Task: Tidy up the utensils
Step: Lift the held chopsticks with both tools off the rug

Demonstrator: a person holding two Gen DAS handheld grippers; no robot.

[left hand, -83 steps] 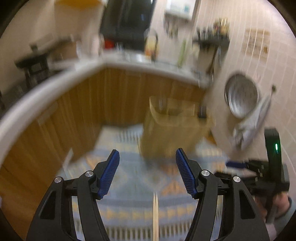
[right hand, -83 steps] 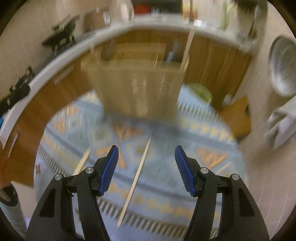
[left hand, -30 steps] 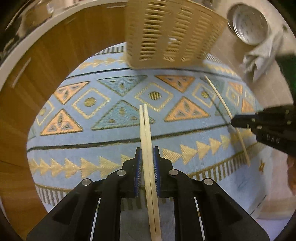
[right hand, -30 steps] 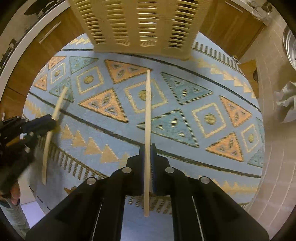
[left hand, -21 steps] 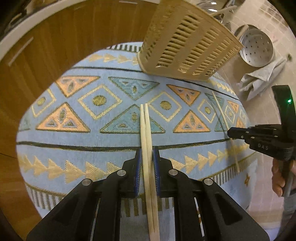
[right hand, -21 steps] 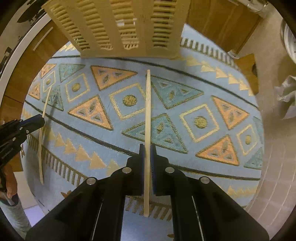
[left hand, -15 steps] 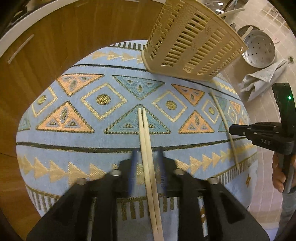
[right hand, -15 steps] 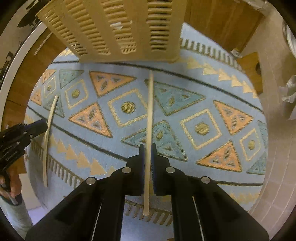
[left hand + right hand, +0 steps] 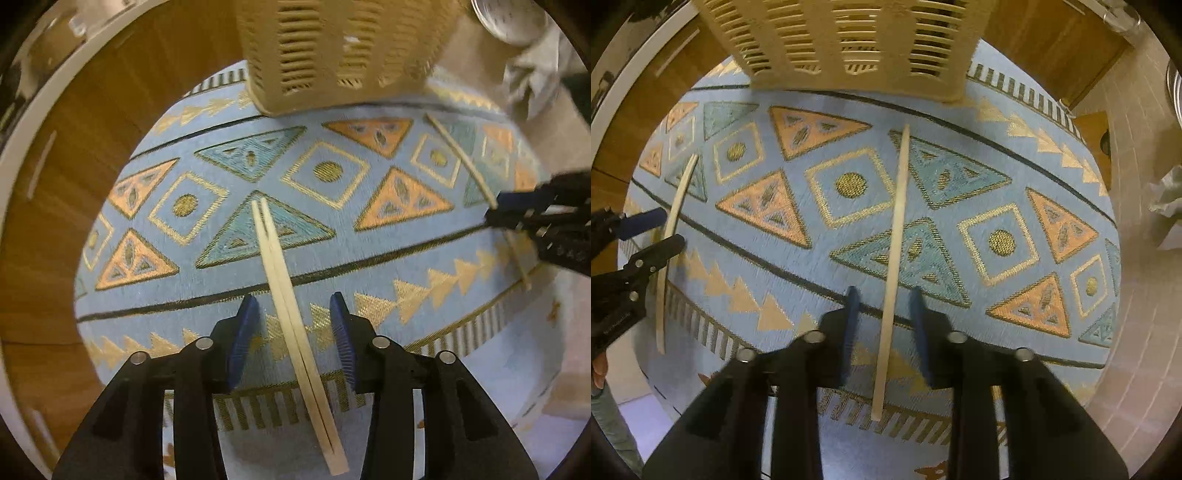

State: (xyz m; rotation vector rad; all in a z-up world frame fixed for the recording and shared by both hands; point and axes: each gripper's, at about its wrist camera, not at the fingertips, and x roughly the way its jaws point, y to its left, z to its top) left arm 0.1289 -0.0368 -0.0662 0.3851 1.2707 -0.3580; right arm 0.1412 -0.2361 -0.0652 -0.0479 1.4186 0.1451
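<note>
A pair of pale wooden chopsticks [image 9: 288, 302] lies on the blue patterned mat [image 9: 332, 236], running between the fingers of my left gripper [image 9: 293, 332], which is open around them. A single chopstick [image 9: 895, 258] lies on the mat between the fingers of my right gripper [image 9: 882, 306], also open. A beige slotted utensil basket [image 9: 343, 48] stands at the mat's far edge; it also shows in the right wrist view [image 9: 849, 40]. The right gripper [image 9: 543, 225] shows at the right of the left view, the left gripper [image 9: 631, 251] at the left of the right view.
Wooden cabinet fronts [image 9: 74, 184] curve round the left and far side of the mat. A tiled floor [image 9: 1137, 332] lies to the right. A metal pan [image 9: 513, 18] and a crumpled cloth [image 9: 535, 74] sit at the far right.
Both grippers were shut on their chopsticks a second ago and have now opened. The chopsticks now lie loose on the mat. Both grippers are closer to the basket.
</note>
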